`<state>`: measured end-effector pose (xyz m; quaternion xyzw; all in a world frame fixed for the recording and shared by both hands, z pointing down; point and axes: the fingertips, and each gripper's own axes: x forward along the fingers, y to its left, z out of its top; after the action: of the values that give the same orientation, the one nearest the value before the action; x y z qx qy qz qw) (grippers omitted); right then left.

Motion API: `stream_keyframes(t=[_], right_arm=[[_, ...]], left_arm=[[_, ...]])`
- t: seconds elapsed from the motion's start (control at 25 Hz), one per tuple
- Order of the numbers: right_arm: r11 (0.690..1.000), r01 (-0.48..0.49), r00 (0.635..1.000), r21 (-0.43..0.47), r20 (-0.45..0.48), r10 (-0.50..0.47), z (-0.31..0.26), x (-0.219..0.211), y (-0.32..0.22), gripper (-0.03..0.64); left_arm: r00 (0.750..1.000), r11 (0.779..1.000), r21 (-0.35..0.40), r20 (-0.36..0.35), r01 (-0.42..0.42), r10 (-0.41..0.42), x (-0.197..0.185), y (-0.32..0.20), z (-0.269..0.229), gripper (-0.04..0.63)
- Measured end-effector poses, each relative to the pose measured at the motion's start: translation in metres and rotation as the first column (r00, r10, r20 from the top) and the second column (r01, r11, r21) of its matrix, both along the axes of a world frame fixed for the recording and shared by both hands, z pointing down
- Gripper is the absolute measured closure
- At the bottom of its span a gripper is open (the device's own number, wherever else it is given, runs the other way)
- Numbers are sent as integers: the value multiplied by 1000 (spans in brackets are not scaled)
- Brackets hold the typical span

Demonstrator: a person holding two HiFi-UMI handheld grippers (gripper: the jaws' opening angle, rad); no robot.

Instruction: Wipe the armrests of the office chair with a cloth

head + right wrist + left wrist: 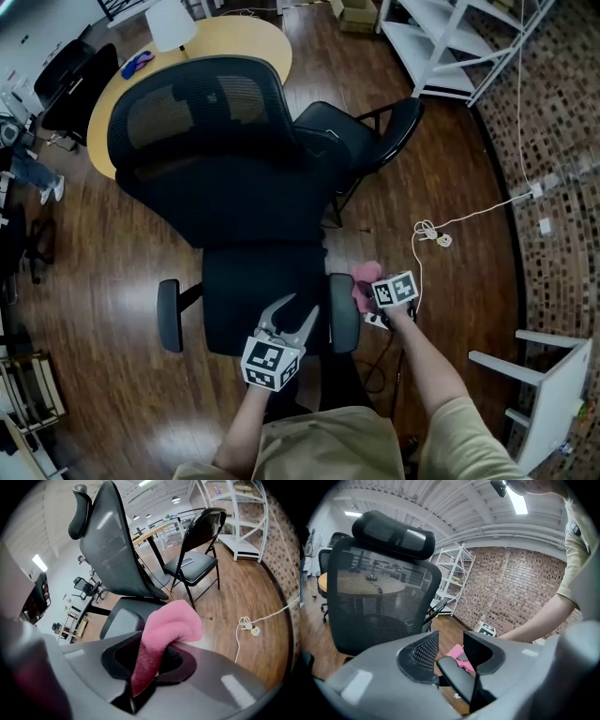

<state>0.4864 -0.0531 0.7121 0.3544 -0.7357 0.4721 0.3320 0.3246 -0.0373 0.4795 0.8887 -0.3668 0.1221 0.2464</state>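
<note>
The black mesh office chair [202, 141] faces me, with its left armrest [170, 315] and right armrest [343, 313] on either side of the seat. My right gripper [364, 292] is shut on a pink cloth [364, 277], just right of the right armrest's far end. In the right gripper view the cloth [166, 630] is clamped between the jaws and bulges out ahead of them. My left gripper [297, 307] is open over the seat's front right corner. Its view shows the right armrest [457, 679] beyond the empty jaws, with the cloth [456, 654] behind it.
A black folding chair [366, 141] stands right behind the office chair. A round wooden table [239, 37] is at the back and white shelving [450, 47] at the back right. A white cable [441, 230] runs over the wooden floor; a white stand [553, 375] is at the right.
</note>
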Motion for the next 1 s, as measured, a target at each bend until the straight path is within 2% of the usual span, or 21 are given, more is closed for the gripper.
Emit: stream_keyframes(t=[0.12, 0.32, 0.48, 0.56, 0.68, 0.84, 1.0], right_arm=[[999, -35, 995, 9, 98, 34, -4, 7, 21, 549], [986, -109, 955, 130, 287, 68, -37, 8, 36, 548], [975, -150, 930, 166, 358, 82, -42, 23, 45, 546], [970, -188, 920, 156, 373, 119, -32, 34, 45, 546], [968, -221, 881, 120, 451, 145, -19, 35, 49, 543], [986, -143, 853, 88, 516, 78, 8, 21, 63, 540], [996, -91, 806, 14, 588, 65, 36, 5, 72, 540]], left_arm=[[999, 999, 5, 6, -44, 44, 19, 0, 1, 448], [994, 994, 4, 17, -106, 106, 48, -5, 13, 449], [989, 989, 0, 30, -145, 145, 75, -10, 21, 449], [984, 985, 1, 49, -174, 174, 85, -16, 26, 448], [975, 978, -5, 80, -207, 207, 100, -24, 33, 448], [966, 972, -29, 107, -232, 234, 124, -33, 49, 448], [955, 964, -53, 132, -261, 266, 142, -38, 64, 448]])
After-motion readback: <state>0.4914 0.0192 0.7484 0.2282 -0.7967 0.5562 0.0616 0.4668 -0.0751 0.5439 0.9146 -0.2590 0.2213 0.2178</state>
